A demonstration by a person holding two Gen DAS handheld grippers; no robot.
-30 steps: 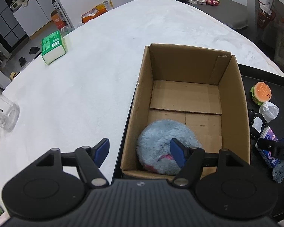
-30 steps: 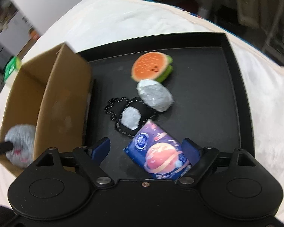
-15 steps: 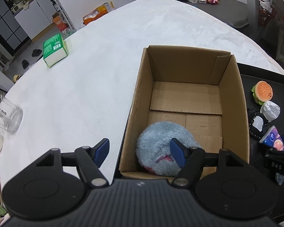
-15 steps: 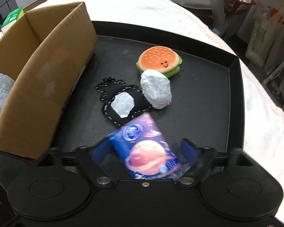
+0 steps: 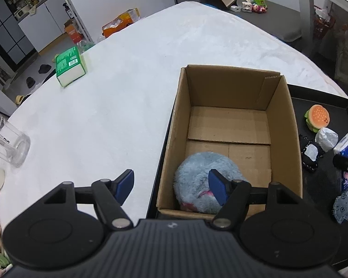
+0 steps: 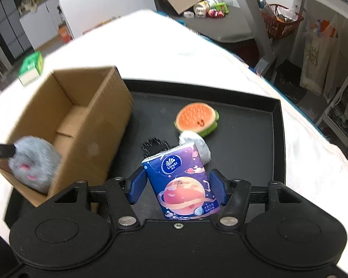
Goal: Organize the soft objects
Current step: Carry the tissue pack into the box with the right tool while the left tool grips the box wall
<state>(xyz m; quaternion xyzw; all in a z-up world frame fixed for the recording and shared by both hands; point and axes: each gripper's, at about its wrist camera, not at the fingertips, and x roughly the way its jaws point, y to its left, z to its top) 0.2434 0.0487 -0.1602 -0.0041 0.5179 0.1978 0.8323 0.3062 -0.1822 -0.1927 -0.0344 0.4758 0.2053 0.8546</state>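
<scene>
An open cardboard box (image 5: 229,106) holds a fluffy blue-grey plush (image 5: 201,180) in its near corner. My left gripper (image 5: 171,185) is open and empty, hovering above the box's near left wall. My right gripper (image 6: 177,188) is shut on a purple tissue pack (image 6: 182,180) and holds it lifted above the black tray (image 6: 243,153). The pack also shows in the left wrist view (image 5: 346,150). On the tray lie a burger plush (image 6: 196,119), a silver-grey lump (image 6: 198,142), a black pouch (image 6: 154,148) and a small blue-grey plush (image 5: 344,208).
The box (image 6: 69,120) stands at the tray's left part on a white table (image 5: 104,120). A green box (image 5: 69,66) lies far left. A clear glass jar (image 5: 8,143) lies at the left edge.
My right gripper closed on the tissue pack and lifted it off the tray. My left gripper stayed open and drew back slightly.
</scene>
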